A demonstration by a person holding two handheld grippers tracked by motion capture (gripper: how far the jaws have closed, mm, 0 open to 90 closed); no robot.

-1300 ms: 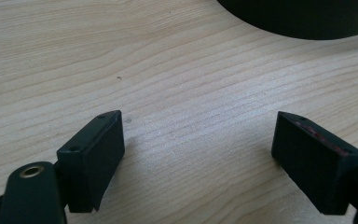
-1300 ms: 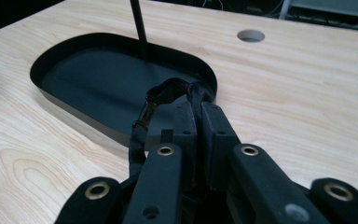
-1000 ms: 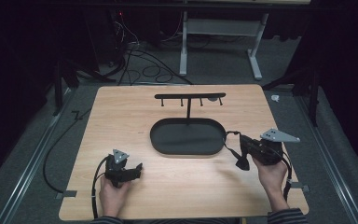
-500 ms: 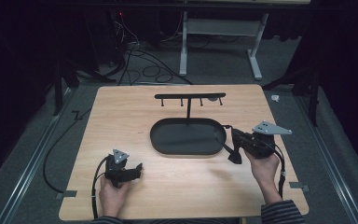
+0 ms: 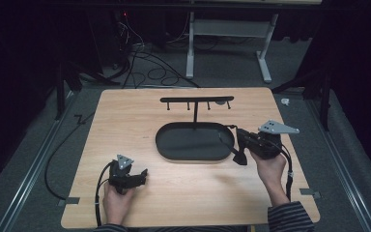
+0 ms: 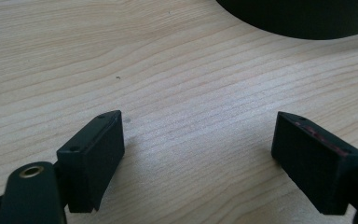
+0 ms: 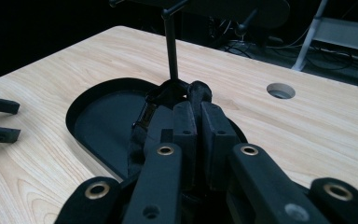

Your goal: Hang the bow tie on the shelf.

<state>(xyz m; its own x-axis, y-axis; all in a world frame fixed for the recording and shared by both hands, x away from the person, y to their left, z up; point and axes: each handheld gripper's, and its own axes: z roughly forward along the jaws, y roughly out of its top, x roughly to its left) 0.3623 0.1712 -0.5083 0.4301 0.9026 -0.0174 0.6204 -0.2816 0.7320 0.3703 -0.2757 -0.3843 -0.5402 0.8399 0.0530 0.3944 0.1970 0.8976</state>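
From above: black oval tray (image 5: 163, 145) mid-table (image 5: 125, 121), long axis running left to right, seemingly empty, thin post (image 5: 195, 112) with hooked bar rising at far rim. Right gripper (image 5: 229, 141) at tray's right end, far nearer than left gripper (image 5: 142, 175), parked at near edge. Along left gripper (image 6: 198, 149): jaws wide apart, holding nothing, tray's rim (image 6: 298, 18) ahead. Along right gripper (image 7: 196, 112): jaws pressed together over tray (image 7: 98, 98), aimed at post (image 7: 171, 46); anything thin pinched between them impossible to tell.

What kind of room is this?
Probably a lab or recording workroom: a wooden table stands on grey carpet with dark curtains around, cables trail over the floor, and a white desk frame stands behind.
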